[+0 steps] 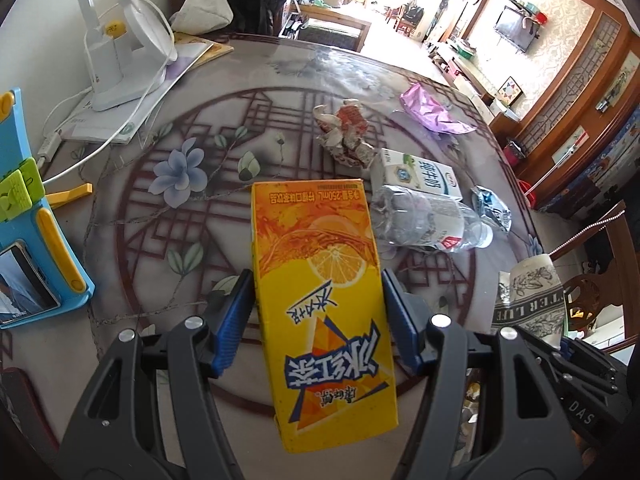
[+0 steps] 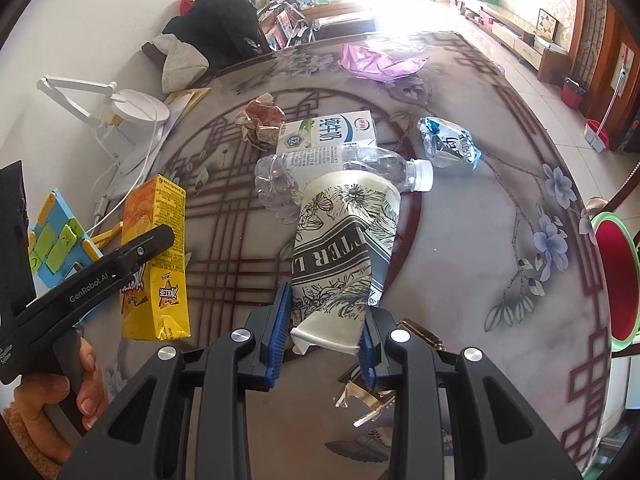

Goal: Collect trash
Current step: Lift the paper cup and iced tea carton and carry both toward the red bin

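Two grippers each hold a piece of trash above the round table point(image 1: 132, 240) with its flower-and-lattice patterned top. The left gripper point(image 1: 318, 320) has its blue-padded jaws closed on the sides of a yellow-orange rectangular iced tea carton point(image 1: 320, 300), lifted clear of the tabletop; the right wrist view shows the same carton pinched from the side. The right gripper point(image 2: 324, 334) has its jaws clamped on the crumpled lower end of a white paper cup with black floral print point(image 2: 344, 248), which tilts forward. On the table beyond lie a crushed clear plastic bottle with a white cap point(image 2: 340, 174), touching a white and green milk carton point(image 2: 326, 134) behind it, a crumpled red and white paper wrapper point(image 2: 262, 122) just beside that carton, a crushed blue and silver foil packet point(image 2: 448, 142) near the bottle's cap, and a purple plastic bag point(image 2: 376, 62) farther back. A white desk lamp point(image 1: 120, 60) stands at the table's left edge.
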